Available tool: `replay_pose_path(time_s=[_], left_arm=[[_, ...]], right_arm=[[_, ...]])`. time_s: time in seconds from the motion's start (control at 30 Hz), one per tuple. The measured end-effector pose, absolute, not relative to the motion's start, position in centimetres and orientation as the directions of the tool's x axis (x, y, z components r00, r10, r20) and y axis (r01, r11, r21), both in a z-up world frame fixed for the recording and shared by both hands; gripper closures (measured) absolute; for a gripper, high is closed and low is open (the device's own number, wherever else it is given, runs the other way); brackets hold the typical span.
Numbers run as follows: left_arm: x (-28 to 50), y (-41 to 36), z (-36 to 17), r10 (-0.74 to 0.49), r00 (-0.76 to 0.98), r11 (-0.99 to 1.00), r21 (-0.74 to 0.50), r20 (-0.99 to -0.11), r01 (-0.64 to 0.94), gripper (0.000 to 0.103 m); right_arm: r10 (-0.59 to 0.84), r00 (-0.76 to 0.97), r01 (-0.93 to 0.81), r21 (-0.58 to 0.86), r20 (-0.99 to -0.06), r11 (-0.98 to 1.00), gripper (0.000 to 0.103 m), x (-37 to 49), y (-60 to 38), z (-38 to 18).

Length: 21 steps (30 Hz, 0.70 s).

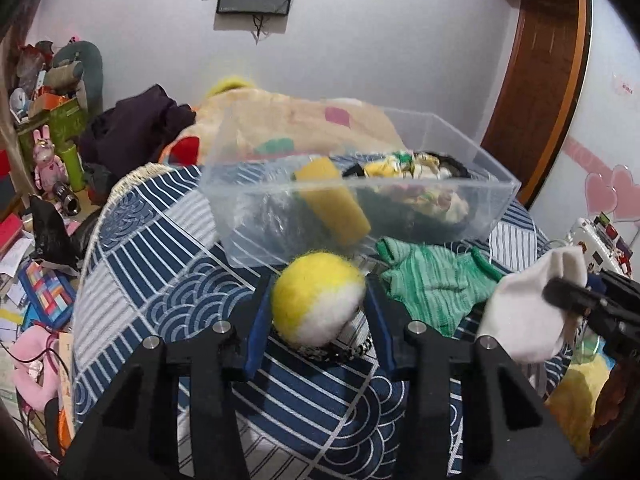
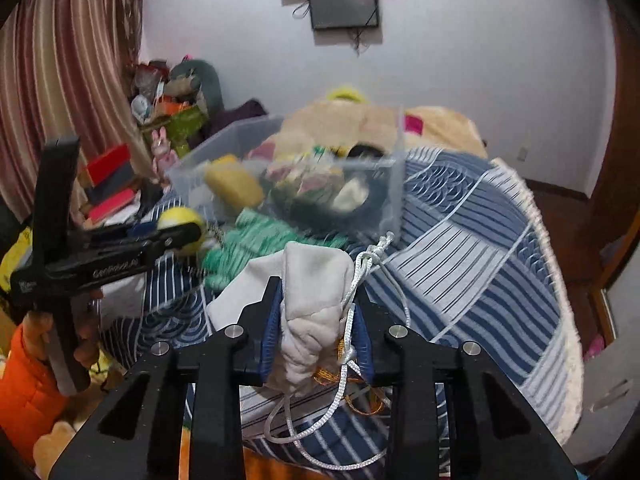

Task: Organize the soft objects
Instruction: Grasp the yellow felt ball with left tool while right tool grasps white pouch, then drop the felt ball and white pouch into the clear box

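My left gripper [image 1: 318, 300] is shut on a fuzzy yellow and white ball [image 1: 318, 296], held just above the blue patterned cloth [image 1: 160, 280] in front of a clear plastic bin [image 1: 460, 208]. The bin holds a yellow sponge [image 1: 336, 204] and other soft items. My right gripper [image 2: 318, 320] is shut on a white drawstring pouch [image 2: 312, 300] with a white cord [image 2: 348, 344]. The right gripper and pouch also show at the right of the left wrist view [image 1: 532, 308]. The left gripper with the ball shows at the left of the right wrist view [image 2: 180, 228]. A green knitted glove [image 1: 432, 284] lies between them.
The cloth covers a round table [image 2: 500, 240]. A beige patterned blanket [image 1: 280, 120] and dark clothes [image 1: 136, 128] lie behind the bin. Cluttered shelves and toys [image 1: 48, 120] stand at the left. A wooden door [image 1: 540, 72] is at the right.
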<state>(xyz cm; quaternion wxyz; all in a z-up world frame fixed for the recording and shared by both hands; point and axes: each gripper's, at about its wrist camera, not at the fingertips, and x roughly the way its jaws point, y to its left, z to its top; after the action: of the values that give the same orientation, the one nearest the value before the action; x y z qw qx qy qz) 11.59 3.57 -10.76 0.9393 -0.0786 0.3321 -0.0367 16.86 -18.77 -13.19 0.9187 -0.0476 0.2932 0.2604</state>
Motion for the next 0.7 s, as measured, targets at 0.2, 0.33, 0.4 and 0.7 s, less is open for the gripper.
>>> replay_pose_path(time_s=[0.2,0.33,0.4,0.7], left_arm=[[10.9,4.7,-8.5,-0.108,0.814,0.984,-0.177,-0.571,0.007,0.059],[10.9,5.0,-7.2,-0.105,0.835,0.985,-0.173,-0.540,0.012,0.059],[11.1,5.1,-6.5,-0.102,0.846,0.985,-0.170,-0.524,0.014,0.059],[13.6,5.6,-4.5,-0.075,0.871,0.989,-0.148,-0.486,0.003,0.059]], right_arm=[[0.437,0.745,-0.481,0.047,-0.504,0.875,0.074,17.0,-19.3,-10.6],[0.434,0.777,-0.474,0.031,-0.457,0.880,0.074,17.8,-18.9,-8.7],[0.431,0.792,-0.469,0.020,-0.433,0.883,0.073,18.2,-18.6,-7.9],[0.424,0.834,-0.455,-0.008,-0.353,0.890,0.073,21.2,-16.1,-5.6]])
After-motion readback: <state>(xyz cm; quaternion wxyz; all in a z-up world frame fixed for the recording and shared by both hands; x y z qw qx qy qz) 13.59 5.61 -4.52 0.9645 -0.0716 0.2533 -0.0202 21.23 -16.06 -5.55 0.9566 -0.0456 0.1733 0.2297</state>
